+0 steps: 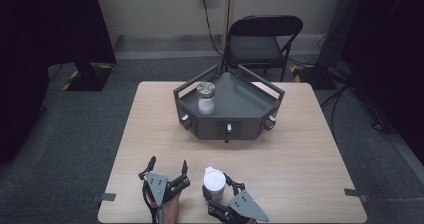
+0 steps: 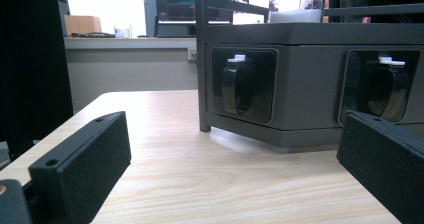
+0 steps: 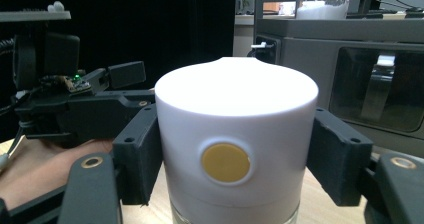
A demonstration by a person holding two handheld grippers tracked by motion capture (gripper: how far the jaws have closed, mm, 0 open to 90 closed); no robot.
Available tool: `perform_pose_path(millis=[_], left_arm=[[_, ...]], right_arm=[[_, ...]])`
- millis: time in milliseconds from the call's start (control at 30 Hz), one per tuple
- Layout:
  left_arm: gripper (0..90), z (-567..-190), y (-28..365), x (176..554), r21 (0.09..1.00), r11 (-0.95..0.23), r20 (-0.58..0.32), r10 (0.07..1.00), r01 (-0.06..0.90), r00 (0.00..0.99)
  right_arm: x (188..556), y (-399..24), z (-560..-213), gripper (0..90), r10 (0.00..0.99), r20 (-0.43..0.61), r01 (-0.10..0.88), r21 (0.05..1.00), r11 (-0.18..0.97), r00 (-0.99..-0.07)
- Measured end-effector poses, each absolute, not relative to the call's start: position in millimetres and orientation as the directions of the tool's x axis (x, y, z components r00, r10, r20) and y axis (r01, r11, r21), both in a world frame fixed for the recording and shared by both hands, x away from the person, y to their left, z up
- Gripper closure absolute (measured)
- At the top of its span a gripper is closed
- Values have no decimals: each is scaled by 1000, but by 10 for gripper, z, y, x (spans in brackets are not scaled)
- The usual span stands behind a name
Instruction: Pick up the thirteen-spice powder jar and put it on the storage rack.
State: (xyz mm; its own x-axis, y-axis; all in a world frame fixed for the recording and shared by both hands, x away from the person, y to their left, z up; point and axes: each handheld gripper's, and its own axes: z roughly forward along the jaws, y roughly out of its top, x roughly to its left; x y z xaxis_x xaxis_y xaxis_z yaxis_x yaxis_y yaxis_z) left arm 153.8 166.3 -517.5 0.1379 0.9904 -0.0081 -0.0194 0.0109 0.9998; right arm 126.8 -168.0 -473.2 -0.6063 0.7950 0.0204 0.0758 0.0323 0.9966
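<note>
Here, in the high view, a white-capped container [image 1: 214, 183] is seen standing on the worktop [image 1: 300, 154] near its front edge, with the right claw [image 1: 216, 185] clamped on its sides; just beside it the left claw [image 1: 168, 165] rests with its jaws apart and nothing between them. Farther back, well apart from both, a dark grey angular tray [image 1: 250, 116] is seen, with a lidded glass jar [image 1: 205, 97] standing at its left side and a folding chair [image 1: 264, 41] behind the worktop. In the left gripper view, the two black jaws are seen spread wide over bare wood, and the tray wall [image 2: 310, 84] is faced, its recessed latches shown close, a detail too small to be made out from above. In the right gripper view, the container [image 3: 236, 134] is seen pressed between both pads [image 3: 140, 151], and a round yellow spot [image 3: 225, 162] on its white cap is revealed, which is hidden from the high camera; the left claw [image 3: 125, 74] shows at the left. The step in hand is judged to be the securing of the container; next, a steady lift is called for, probably toward the tray, with its raised rails to be cleared.
</note>
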Motion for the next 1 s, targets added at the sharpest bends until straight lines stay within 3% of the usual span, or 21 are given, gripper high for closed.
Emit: perform_pose_path(millis=[1000], left_arm=[[2,-5175,1663,1538,1000,11,-8,990,-19,138]], right_arm=[[1537,-1964,-4367,299,752,14,87,995,58,-659]])
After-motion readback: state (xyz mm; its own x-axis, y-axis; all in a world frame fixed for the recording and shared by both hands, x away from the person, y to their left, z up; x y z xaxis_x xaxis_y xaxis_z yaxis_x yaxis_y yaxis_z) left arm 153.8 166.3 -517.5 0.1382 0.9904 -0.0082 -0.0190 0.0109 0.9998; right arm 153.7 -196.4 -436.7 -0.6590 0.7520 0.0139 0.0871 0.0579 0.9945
